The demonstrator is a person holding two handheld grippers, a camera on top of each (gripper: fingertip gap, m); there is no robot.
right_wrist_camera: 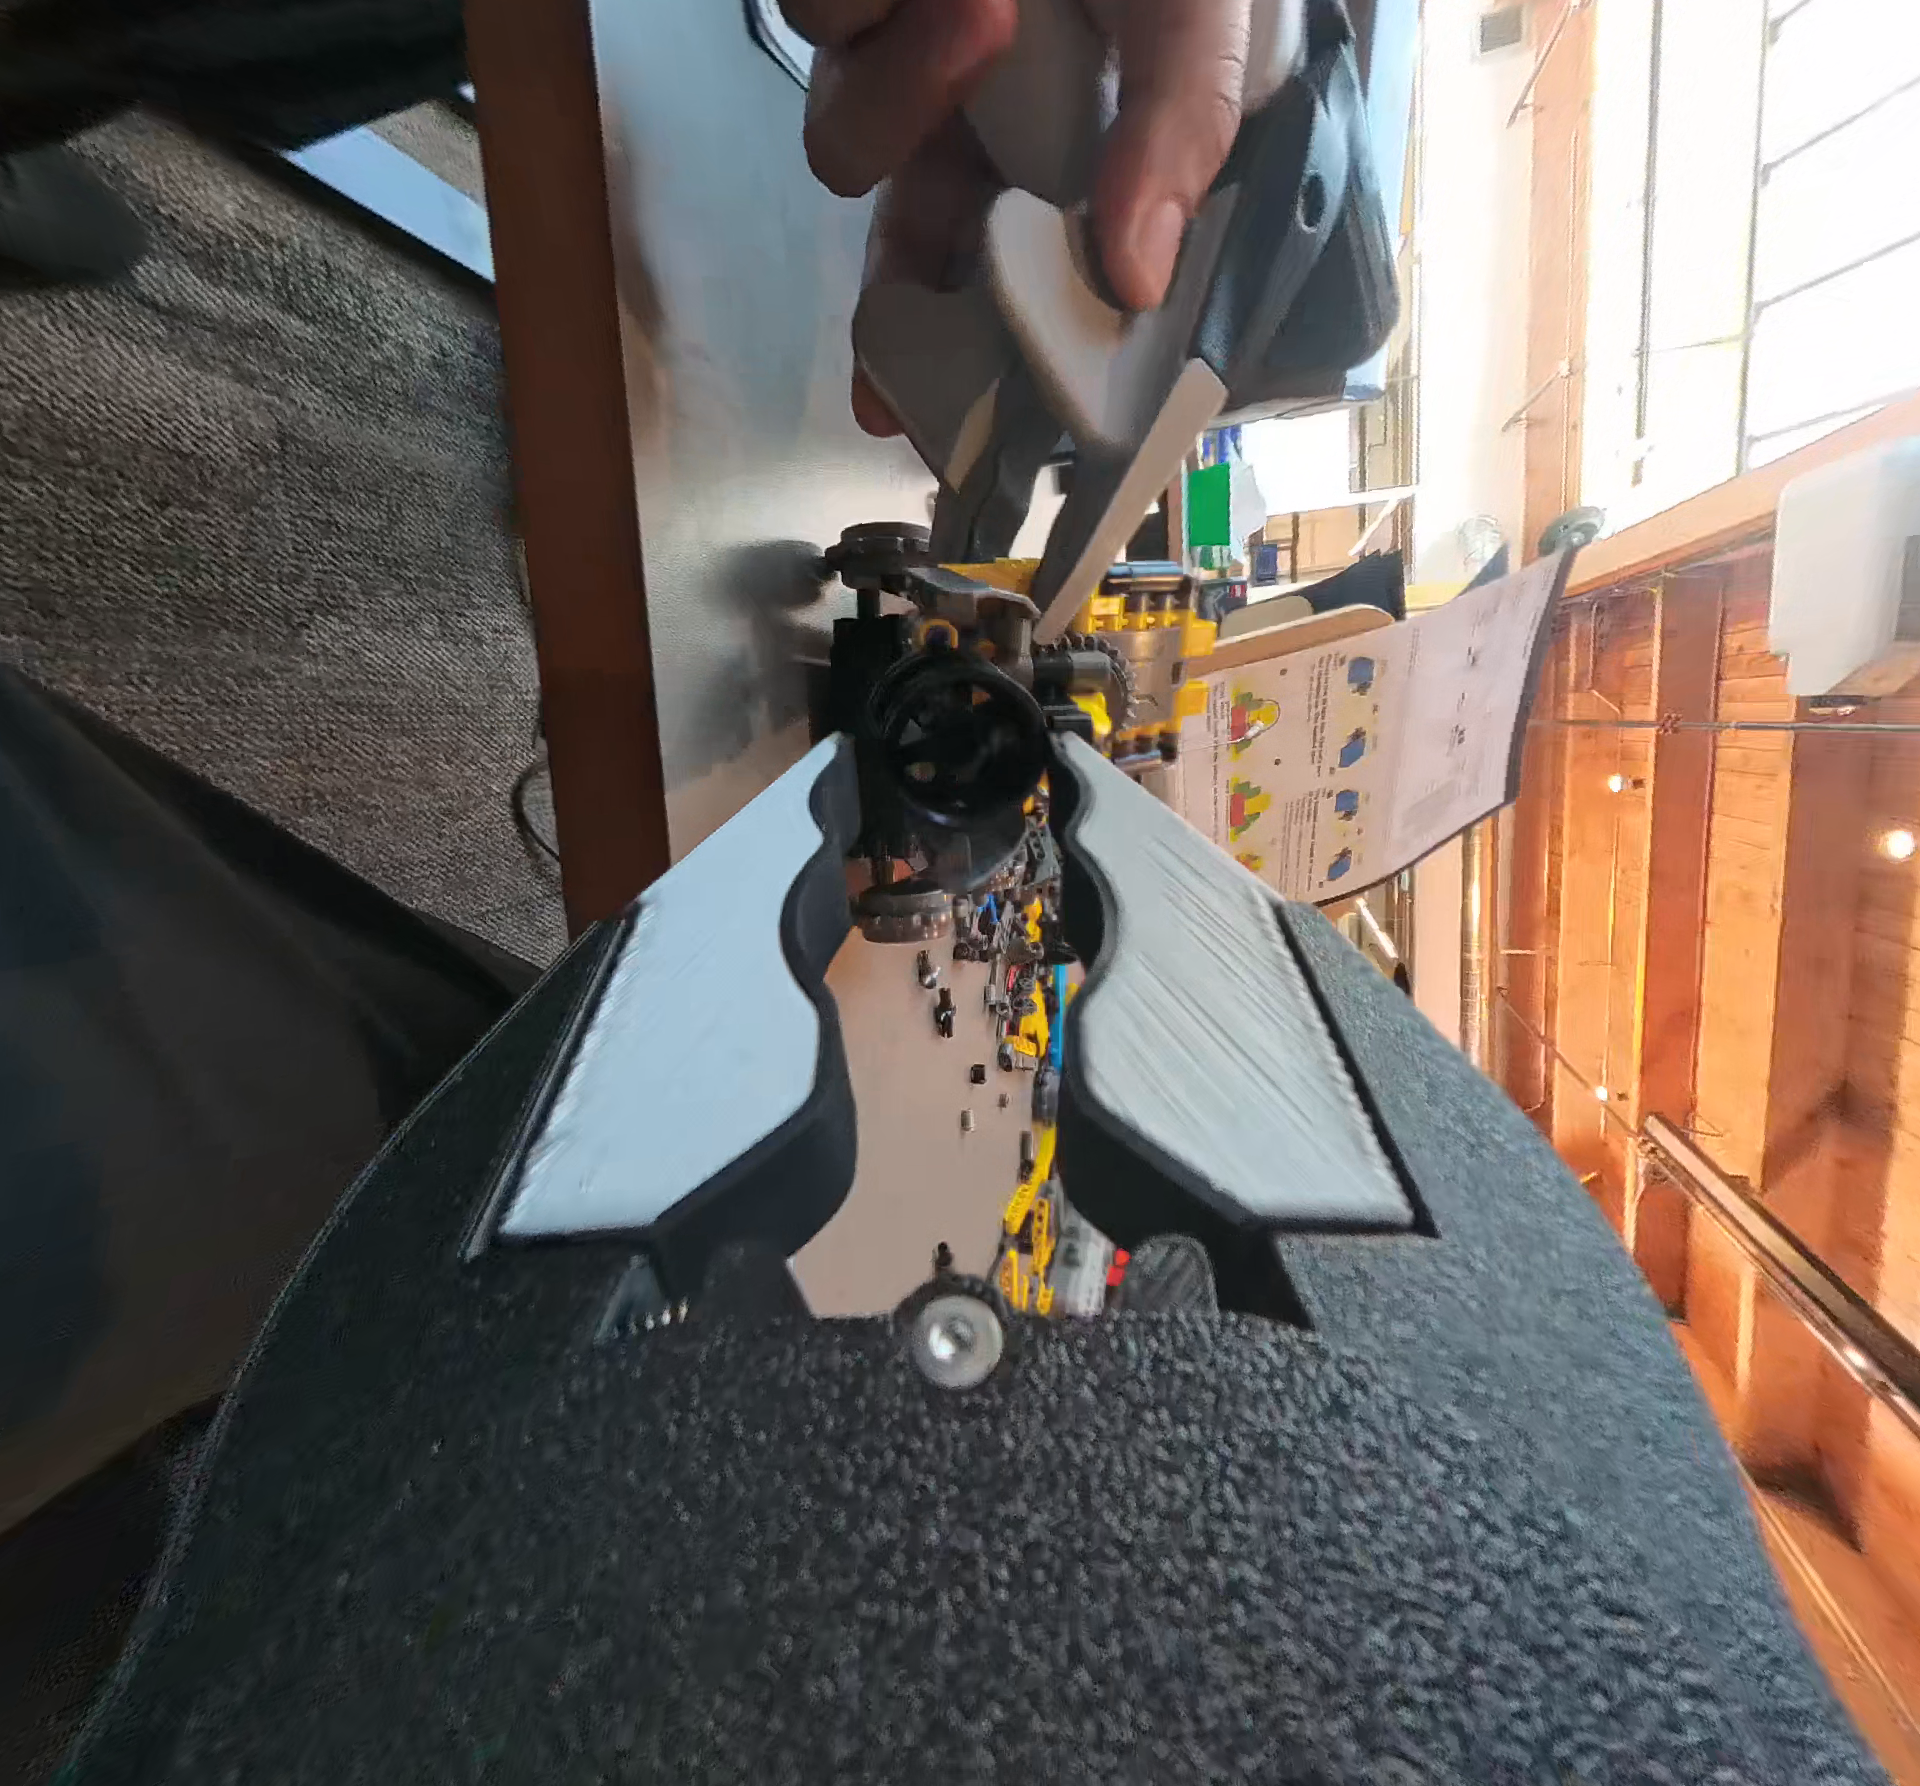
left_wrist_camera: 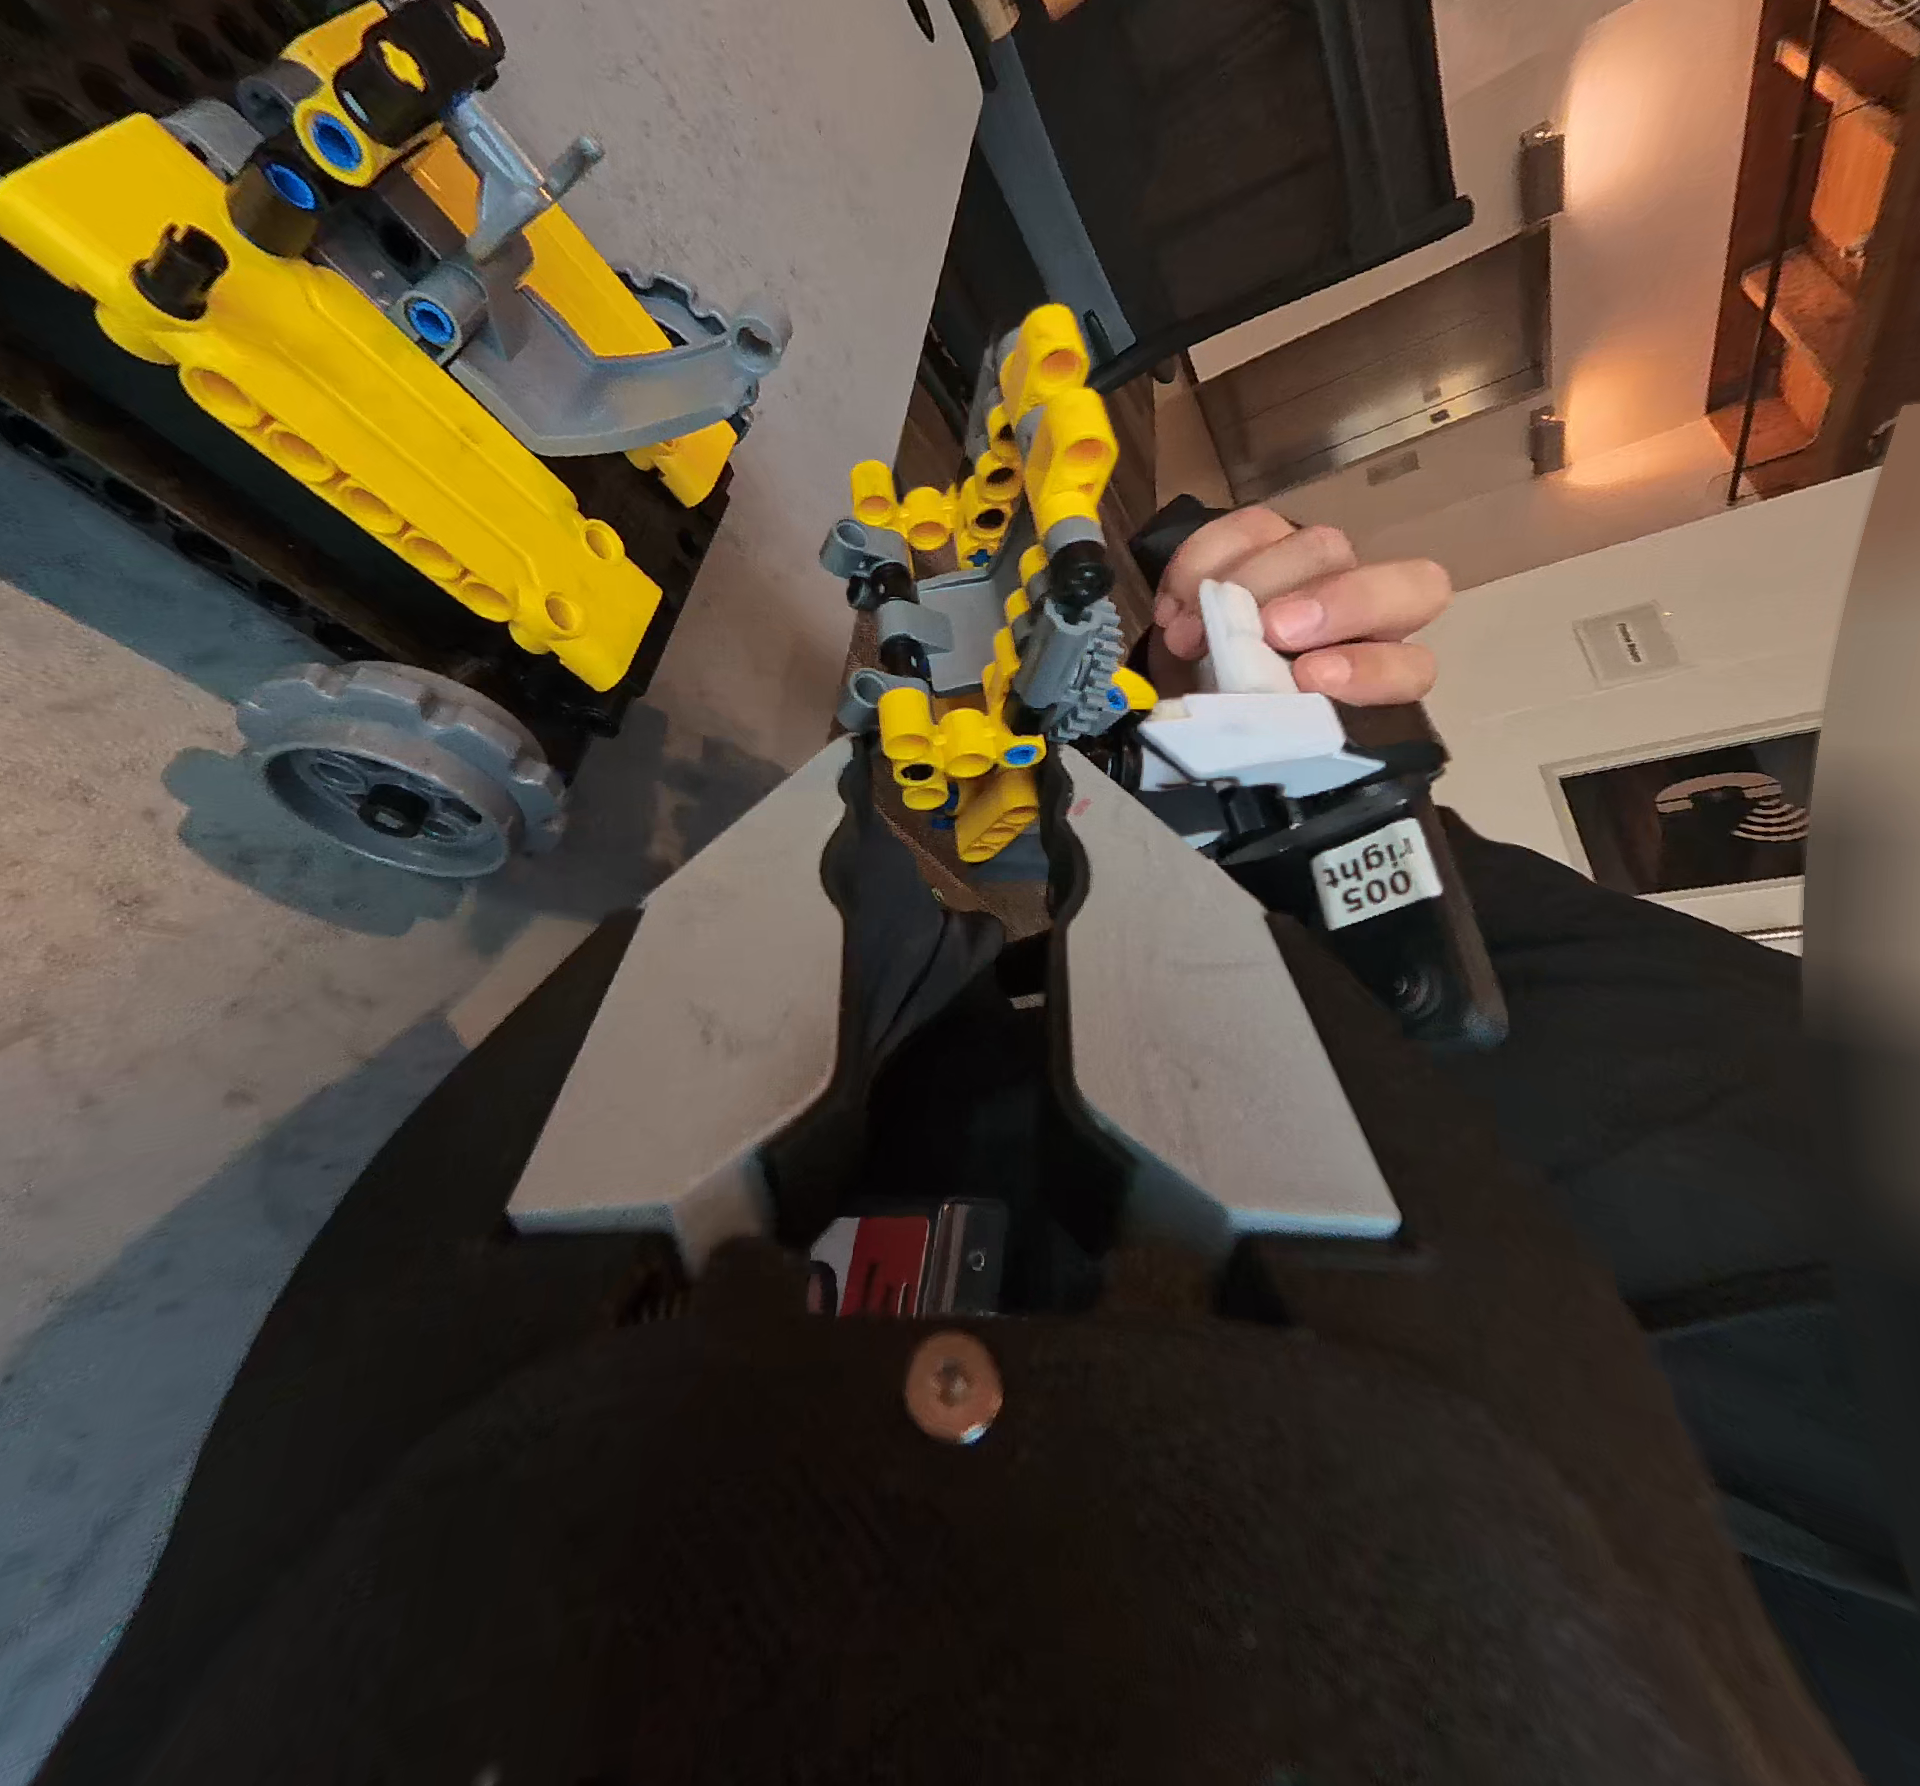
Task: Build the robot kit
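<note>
Two grippers: both meet on one small yellow-and-grey plastic brick assembly (left_wrist_camera: 977, 656).
Left gripper (left_wrist_camera: 951, 780): grey fingers closed against the near end of the assembly, holding it clear of the pale tabletop (left_wrist_camera: 727, 126).
Right gripper (right_wrist_camera: 951, 770): fingers clamped on a black spoked plastic wheel (right_wrist_camera: 956, 744) at its side of the same assembly (its far edges are hidden by the pads).
Person's hand (left_wrist_camera: 1299, 604): wrapped around the right tool's white trigger.
Far left: large yellow brick-built tracked vehicle (left_wrist_camera: 343, 365) with grey toothed wheels, well apart from the held piece.
Right, far: printed instruction booklet (right_wrist_camera: 1382, 749) standing open.
Risk: with two grips on one pinned build, any twist or pull between them could pop pins loose; parts could drop among the loose pieces (right_wrist_camera: 1023, 1040) on the table.
</note>
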